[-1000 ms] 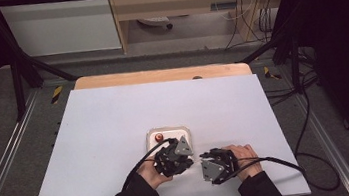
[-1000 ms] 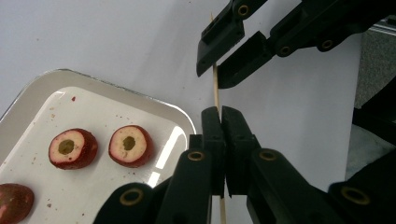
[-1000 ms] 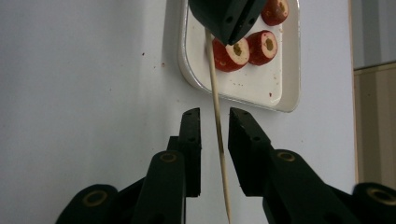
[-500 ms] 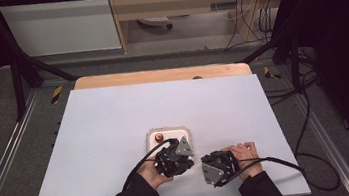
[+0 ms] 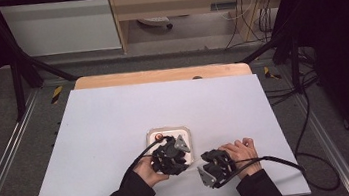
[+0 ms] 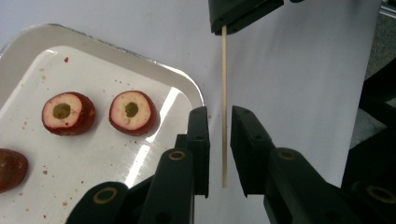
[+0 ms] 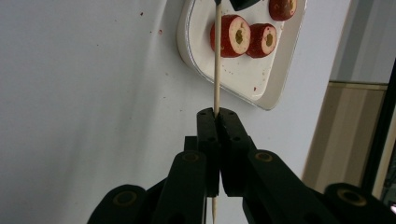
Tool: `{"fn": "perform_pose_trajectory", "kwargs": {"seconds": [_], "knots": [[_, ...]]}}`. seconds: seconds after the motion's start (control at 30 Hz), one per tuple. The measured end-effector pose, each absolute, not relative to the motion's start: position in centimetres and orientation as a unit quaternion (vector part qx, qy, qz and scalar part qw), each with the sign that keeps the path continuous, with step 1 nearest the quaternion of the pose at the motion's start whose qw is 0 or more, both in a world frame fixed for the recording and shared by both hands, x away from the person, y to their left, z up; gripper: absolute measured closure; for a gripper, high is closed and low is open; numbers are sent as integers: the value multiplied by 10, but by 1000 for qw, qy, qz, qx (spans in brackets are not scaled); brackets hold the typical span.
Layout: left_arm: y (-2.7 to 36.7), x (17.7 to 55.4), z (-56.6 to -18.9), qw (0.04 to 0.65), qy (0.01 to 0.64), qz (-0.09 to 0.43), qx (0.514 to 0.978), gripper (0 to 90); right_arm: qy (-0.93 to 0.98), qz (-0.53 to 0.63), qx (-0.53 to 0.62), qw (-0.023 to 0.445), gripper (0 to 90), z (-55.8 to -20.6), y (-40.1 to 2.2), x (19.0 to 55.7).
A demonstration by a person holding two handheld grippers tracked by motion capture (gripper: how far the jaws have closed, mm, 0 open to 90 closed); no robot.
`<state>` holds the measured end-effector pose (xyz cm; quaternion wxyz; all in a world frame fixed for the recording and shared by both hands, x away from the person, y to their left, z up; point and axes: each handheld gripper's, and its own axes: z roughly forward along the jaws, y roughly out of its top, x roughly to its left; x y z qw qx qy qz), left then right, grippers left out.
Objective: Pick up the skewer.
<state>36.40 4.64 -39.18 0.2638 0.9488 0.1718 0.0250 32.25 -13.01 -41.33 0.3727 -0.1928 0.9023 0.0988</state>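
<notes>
1. Now, in the high view, both hands rest near the front edge of the white table (image 5: 115, 120), close to each other, with the left gripper (image 5: 172, 156) just in front of a small white tray (image 5: 169, 131) and the right gripper (image 5: 211, 169) beside it to the right.
2. In the right gripper view, the right gripper (image 7: 216, 114) has its jaws pressed together on a thin wooden skewer (image 7: 216, 60). The stick passes between the pads and comes out again below them.
3. From there the skewer runs straight up in that view, over the edge of the tray (image 7: 224, 86), to the jaw tips of the other gripper at the top of the picture.
4. In the left gripper view, the left gripper (image 6: 220, 116) has its jaws a little apart, and they have just been opening. The skewer (image 6: 224, 93) stands in the gap between them, and neither pad presses on it.
5. At the top of that view, the skewer's far end is clamped in the black jaws of the right gripper (image 6: 243, 14).
6. On the tray (image 6: 28, 46) lie red fruit pieces (image 6: 133, 112) with pale cut faces and a hole in the middle. Two lie side by side, and a third is at the left edge.
7. Small red crumbs are spread on the tray around the fruit.
</notes>
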Motion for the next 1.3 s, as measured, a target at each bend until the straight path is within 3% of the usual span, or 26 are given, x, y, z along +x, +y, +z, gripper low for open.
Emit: {"fn": "perform_pose_trajectory", "kwargs": {"seconds": [0.33,0.77,0.83,0.97,1.3], "knots": [[40,366,-399,227,179,28,957,872,891,71,-223,388,888,-410,-117,323],[39,364,-399,220,179,34,958,885,893,76,-209,392,864,-413,-116,321],[43,363,-399,223,180,37,957,885,898,99,-180,388,738,-411,-117,322],[51,362,-398,230,184,45,954,885,906,157,-119,374,636,-404,-126,328],[94,360,-400,261,223,70,937,884,907,299,130,266,326,-396,-166,345]]}}
